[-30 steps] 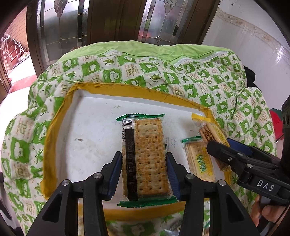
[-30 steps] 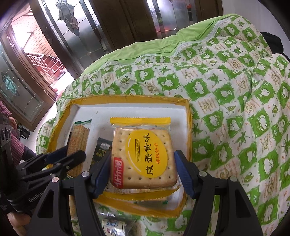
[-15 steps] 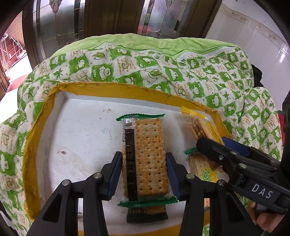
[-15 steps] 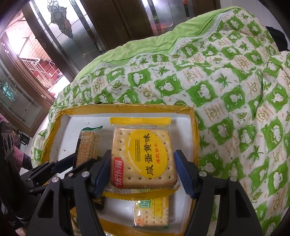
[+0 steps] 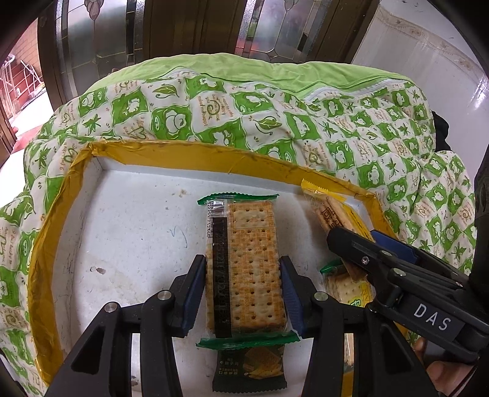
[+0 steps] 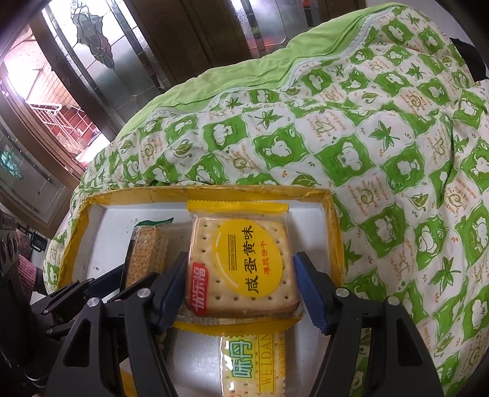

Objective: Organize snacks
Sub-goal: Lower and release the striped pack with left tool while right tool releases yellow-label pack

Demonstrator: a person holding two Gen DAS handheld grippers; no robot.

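My left gripper is shut on a long green-ended cracker pack, held above the white tray with yellow taped rim. In the right wrist view my right gripper is shut on a square yellow-labelled salted egg biscuit pack over the tray's right side. Beneath the left pack lies a dark green snack pack. A green-and-yellow cracker pack lies on the tray floor under the right gripper. The right gripper also shows at the right of the left wrist view.
The tray rests on a green and white patterned quilt that surrounds it on all sides. Dark wooden doors with patterned glass stand behind. A white wall is at the right. A hand grips the right tool's handle.
Both grippers moved forward and lower over the tray with their packs still held. The dark green pack and the green-and-yellow pack on the tray floor came into view below them.
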